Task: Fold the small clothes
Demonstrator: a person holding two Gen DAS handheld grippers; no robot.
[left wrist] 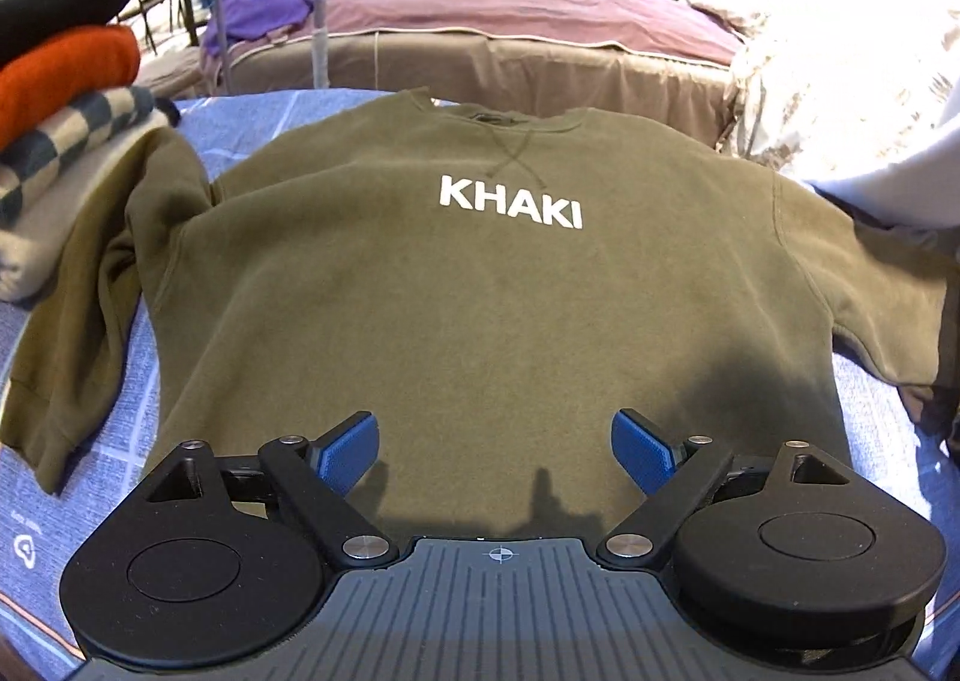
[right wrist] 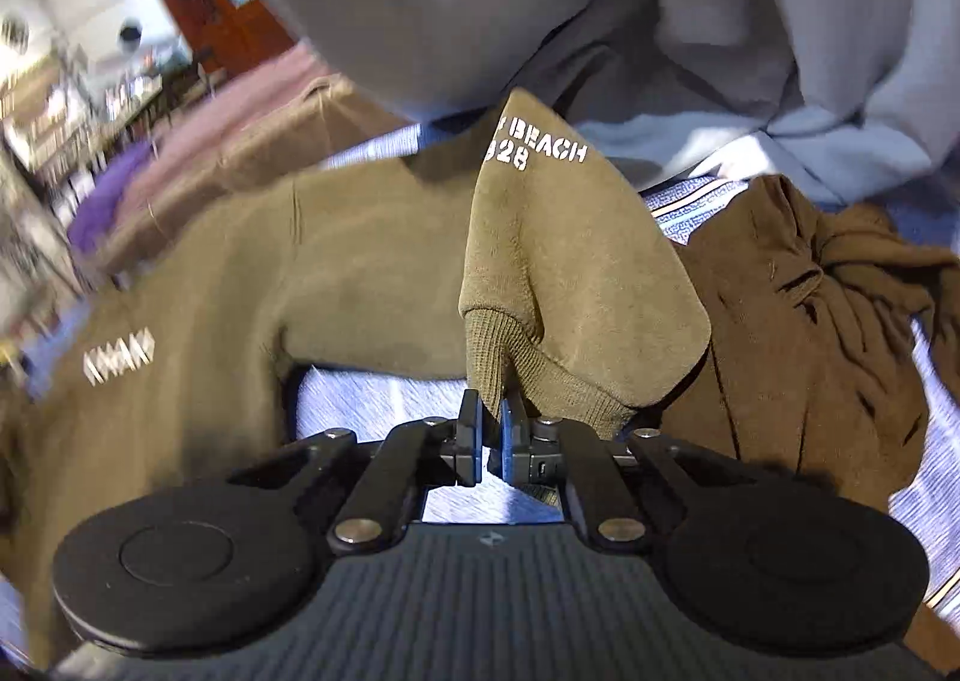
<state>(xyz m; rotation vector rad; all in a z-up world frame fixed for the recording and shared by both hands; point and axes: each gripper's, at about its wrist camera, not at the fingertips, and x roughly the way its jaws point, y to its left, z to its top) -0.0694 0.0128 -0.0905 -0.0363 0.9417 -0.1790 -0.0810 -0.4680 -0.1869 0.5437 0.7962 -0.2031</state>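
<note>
- We see the olive sweatshirt lying face up on the tabletop, which is covered in blue printed cloth; the white word KHAKI sits on the chest and the collar points to the far side.
- Our left hand-held gripper hovers over the near hem with its blue pads spread wide, holding nothing.
- Our right hand-held gripper has its pads pressed together on the ribbed cuff of the sweatshirt's sleeve, which rises folded above the body.
- White lettering on that sleeve reads BEACH with digits below; the start of both lines is hidden by the fold.
- In the right wrist view the chest print is too blurred to read.
- A folded stack of clothes sits at the far left, cut off by the frame edge.
- A dark brown garment lies crumpled to the right of the sleeve.
- A pale grey garment fills the far side of the right view; we cannot tell what it is.
- A bed stands beyond the tabletop.
</note>
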